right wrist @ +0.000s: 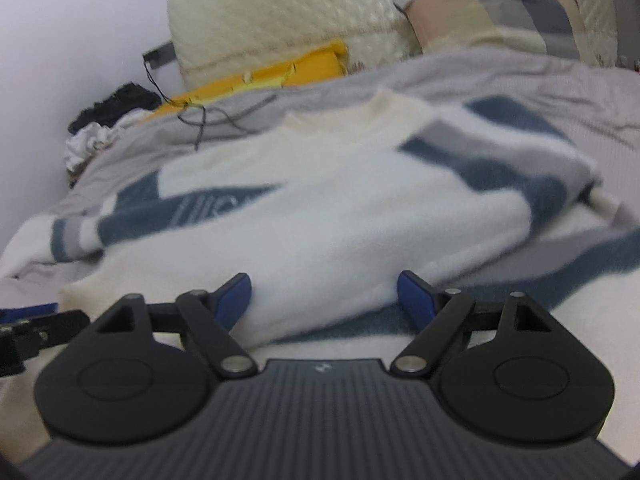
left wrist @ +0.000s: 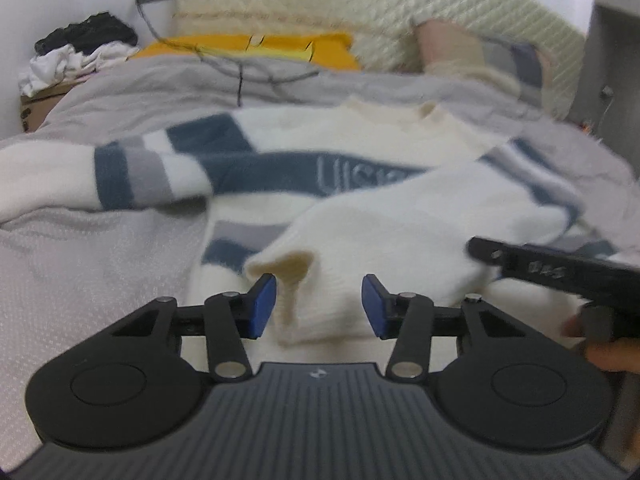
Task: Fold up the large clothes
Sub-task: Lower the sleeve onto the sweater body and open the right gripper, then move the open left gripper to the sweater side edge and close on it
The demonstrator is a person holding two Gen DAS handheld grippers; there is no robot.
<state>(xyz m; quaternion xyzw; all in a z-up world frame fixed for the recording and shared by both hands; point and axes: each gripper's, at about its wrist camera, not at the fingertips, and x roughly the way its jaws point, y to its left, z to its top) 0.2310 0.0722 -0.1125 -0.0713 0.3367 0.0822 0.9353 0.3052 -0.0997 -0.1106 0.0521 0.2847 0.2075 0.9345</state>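
Left wrist view, garment: a white knit sweater (left wrist: 360,208) with navy and grey stripes lies spread on the grey bed (left wrist: 92,260), collar toward the quilted headboard (left wrist: 360,12), one sleeve stretched toward the bed's left edge.
Left wrist view, folded part: the other sleeve lies across the chest, its ribbed cuff (left wrist: 288,268) ending just ahead of the blue pads.
Left wrist view, left hand-held gripper (left wrist: 319,306): jaws apart at about half width, straddling the cuff; pads do not seem to press it, so nothing is held.
Left wrist view, neighbour: the right hand-held gripper (left wrist: 560,268) enters near the bed's right side.
Right wrist view, garment: the same sweater fills the bed's middle, the folded sleeve (right wrist: 340,240) running between the fingers.
Right wrist view, right hand-held gripper: jaws wide, pads clear of the knit on both sides, gripping nothing.
Handling: thick, soft, limp and fairly light by the look of it; fuzzy, so unlikely to slip, but it will sag and stretch.
Where to hold: pinch a doubled edge, such as cuff or hem, at two well-spaced points.
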